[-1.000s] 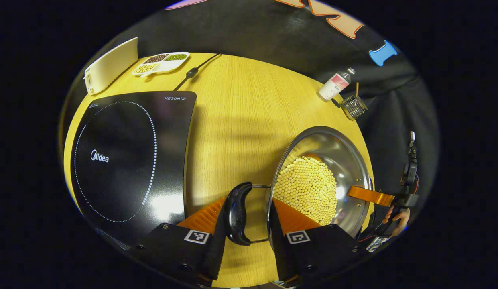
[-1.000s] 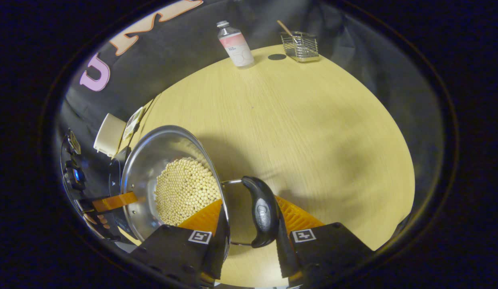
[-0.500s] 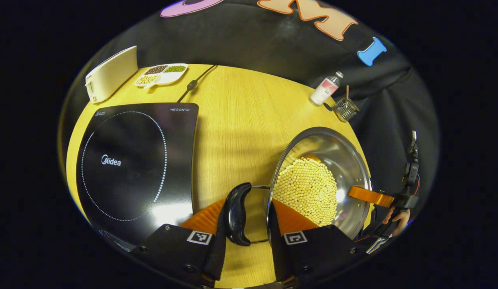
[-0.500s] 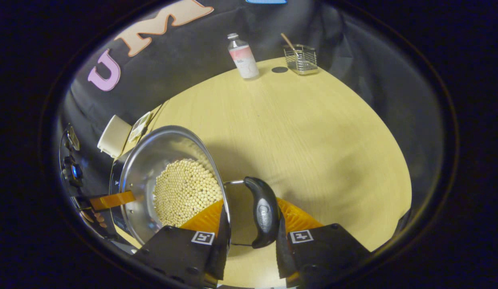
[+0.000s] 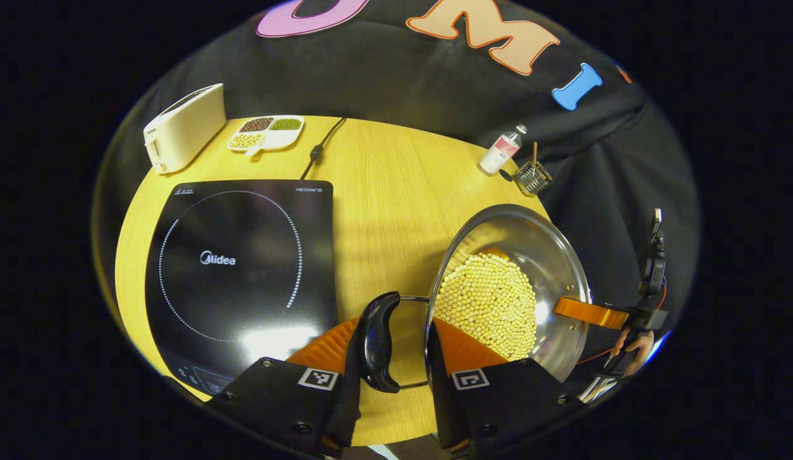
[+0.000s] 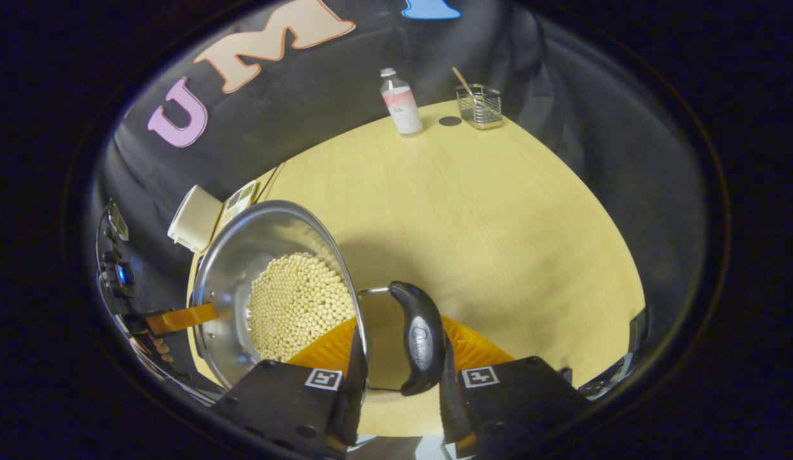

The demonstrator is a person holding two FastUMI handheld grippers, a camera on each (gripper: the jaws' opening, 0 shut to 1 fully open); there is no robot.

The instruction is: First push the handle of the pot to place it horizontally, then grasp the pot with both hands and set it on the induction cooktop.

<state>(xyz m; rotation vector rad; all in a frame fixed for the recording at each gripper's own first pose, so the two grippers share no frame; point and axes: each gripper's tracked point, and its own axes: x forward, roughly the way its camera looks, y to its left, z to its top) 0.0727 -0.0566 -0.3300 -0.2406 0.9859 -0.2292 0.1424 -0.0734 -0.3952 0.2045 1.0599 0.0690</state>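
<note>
Left claw (image 5: 386, 348) is being kept clamped on one black pot handle (image 5: 378, 342), fingers pressed to either side of it. Right claw (image 6: 399, 348) is likewise clamped on the opposite handle (image 6: 420, 338). The pot (image 5: 508, 287), steel and loaded with pale beans (image 5: 492, 303), is being held between both claws, apparently lifted off the worktop (image 5: 383, 191), beside the cooktop (image 5: 236, 268) and not yet over it.

Risks, judged: the pot is being carried by two swinging handles, so uneven lift between the hands could tip it and beans could be spilled; a handle could be slipped through the pads under the load; the base could be knocked on the cooktop edge if carried too low.

The worktop is light wood. Along its far edge a toaster (image 5: 182, 128), a divided dish (image 5: 268, 131), a cable (image 5: 319, 150), a bottle (image 6: 401, 102) and a wire basket (image 6: 479, 105) are being left well clear. Black cloth is hanging behind.
</note>
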